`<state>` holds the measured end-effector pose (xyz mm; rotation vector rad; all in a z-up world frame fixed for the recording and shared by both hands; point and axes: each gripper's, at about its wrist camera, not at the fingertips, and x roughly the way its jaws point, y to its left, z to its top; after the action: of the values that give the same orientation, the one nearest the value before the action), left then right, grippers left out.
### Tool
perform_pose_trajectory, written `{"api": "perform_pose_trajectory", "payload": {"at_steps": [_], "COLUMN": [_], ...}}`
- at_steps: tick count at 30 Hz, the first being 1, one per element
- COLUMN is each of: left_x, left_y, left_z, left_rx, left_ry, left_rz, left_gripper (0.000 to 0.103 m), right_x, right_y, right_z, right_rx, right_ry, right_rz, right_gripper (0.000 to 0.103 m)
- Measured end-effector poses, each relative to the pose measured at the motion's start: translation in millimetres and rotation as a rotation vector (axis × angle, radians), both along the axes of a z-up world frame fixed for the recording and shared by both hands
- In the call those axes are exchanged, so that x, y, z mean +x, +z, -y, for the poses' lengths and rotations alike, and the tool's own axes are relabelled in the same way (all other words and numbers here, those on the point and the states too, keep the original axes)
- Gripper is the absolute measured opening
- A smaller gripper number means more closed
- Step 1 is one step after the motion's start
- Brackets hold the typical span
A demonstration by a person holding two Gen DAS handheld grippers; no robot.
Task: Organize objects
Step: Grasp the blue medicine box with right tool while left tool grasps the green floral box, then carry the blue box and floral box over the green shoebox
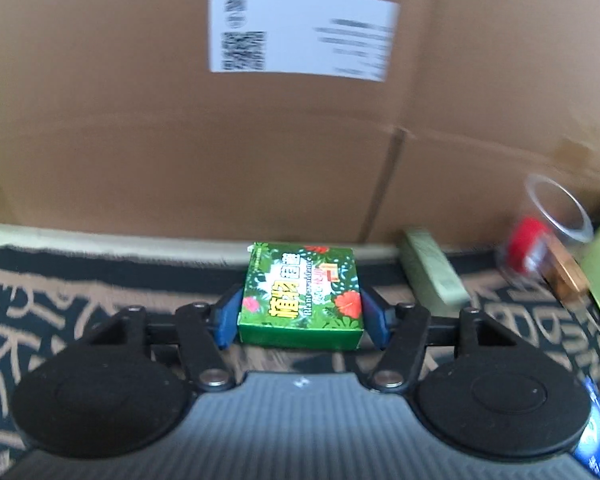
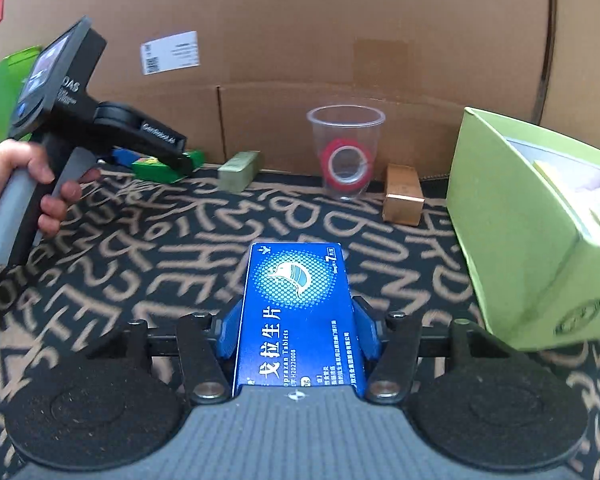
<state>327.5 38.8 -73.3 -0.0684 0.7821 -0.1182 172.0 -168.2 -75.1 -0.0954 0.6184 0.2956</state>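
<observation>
A small green box with red flowers (image 1: 300,292) lies on the black lettered cloth (image 1: 80,280), close to the cardboard wall. My left gripper (image 1: 301,298) is shut on it, one blue pad against each side. In the right wrist view this same gripper is held by a person's hand (image 2: 16,184) at the left and reaches down to the green box (image 2: 156,170). A blue tablet box (image 2: 296,280) sits lengthwise between the blue pads of my right gripper (image 2: 297,306), which is shut on it over the cloth.
A large cardboard box (image 2: 300,40) walls off the back. Along it stand an olive box (image 2: 240,170), a clear cup (image 2: 345,152) holding a red tape roll, and a small copper box (image 2: 403,194). An open light-green box (image 2: 520,232) stands at the right.
</observation>
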Motion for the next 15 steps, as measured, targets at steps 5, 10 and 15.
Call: {"api": "perform_pose_trajectory", "payload": {"at_steps": [5,10,15], "left_x": [-61,-131,-179], "left_y": [5,7,4], "left_z": [21,42,54], "left_rx": [-0.03,0.012,0.03], "left_ry": [-0.123,-0.2,-0.192], "left_rz": [-0.041,-0.061,-0.051], "left_gripper": [0.061,0.061,0.075], "right_x": [-18,-41,-72], "right_y": [-2,-3,-4], "right_z": [-2,-2,7], "right_rx": [0.025,0.041,0.052], "right_ry": [0.001,0.003,0.009], "right_rz": [-0.002,-0.013,-0.023], "right_gripper": [0.061,0.061,0.062]}}
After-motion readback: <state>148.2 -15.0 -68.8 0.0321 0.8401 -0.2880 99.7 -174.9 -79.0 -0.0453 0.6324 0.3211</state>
